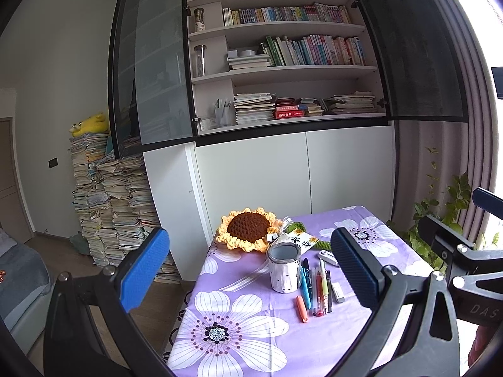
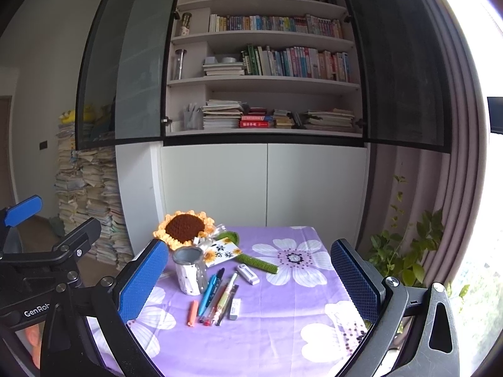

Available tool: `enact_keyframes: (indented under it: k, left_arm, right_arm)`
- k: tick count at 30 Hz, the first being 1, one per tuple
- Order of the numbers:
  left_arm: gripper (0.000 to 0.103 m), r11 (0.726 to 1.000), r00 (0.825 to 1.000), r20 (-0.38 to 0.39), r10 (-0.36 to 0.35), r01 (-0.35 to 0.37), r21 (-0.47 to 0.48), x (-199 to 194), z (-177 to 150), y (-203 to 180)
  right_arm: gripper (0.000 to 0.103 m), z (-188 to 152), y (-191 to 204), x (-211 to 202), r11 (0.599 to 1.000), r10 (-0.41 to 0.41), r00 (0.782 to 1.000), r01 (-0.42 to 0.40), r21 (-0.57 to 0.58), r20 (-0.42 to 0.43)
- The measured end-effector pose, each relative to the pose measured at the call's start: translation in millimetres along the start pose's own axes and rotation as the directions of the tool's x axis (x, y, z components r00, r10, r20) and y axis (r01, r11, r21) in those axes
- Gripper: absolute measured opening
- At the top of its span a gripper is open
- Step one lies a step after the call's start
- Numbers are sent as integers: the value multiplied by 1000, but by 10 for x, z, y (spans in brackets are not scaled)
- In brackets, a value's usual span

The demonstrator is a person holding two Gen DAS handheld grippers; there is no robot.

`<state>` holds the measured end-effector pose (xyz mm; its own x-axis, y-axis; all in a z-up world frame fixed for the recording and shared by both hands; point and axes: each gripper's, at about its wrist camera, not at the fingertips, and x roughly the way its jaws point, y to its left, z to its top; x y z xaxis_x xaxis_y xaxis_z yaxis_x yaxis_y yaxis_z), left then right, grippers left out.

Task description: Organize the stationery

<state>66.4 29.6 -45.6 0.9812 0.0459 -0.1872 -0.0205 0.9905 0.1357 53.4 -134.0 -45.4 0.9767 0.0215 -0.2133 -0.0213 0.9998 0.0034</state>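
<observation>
Sitting on the worktop are one pen cup, one crocheted sunflower, one orange marker, one eraser, one white correction tape, and a cluster of roughly five pens, overlapping too closely for a sure count.

The counter is covered by a purple cloth printed with large white flowers. At its far left edge lies a crocheted sunflower with a green stem and a printed card; just in front of it a white holder stands upright. To the right of the holder, a row of pens lies side by side, with an orange marker at the near left, a white eraser at the right, and a white correction tape beyond.
</observation>
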Motion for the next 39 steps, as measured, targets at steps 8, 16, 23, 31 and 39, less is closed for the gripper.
enact_keyframes:
  k: [8, 16, 23, 31, 39]
  left_arm:
    - [102, 1000, 1000, -6, -6, 6, -4, 2, -13, 10]
    - [102, 1000, 1000, 15, -8, 8, 1, -157, 12, 23]
    - [102, 1000, 999, 54, 5, -6, 9, -291, 89, 75]
    - [102, 999, 998, 59, 30, -28, -34, 16, 201, 178]
    - [102, 999, 999, 19, 30, -29, -38, 417, 272, 99]
  right_arm:
    - [103, -33, -4, 26, 1000, 3, 1000, -3, 11, -10]
    - [103, -18, -40, -97, 999, 0, 1000, 0, 37, -2]
    - [103, 85, 22, -266, 1000, -5, 1000, 4, 22, 31]
    - [103, 295, 168, -66, 999, -12, 996, 16, -45, 84]
    - [103, 374, 110, 322, 998, -7, 999, 11, -68, 48]
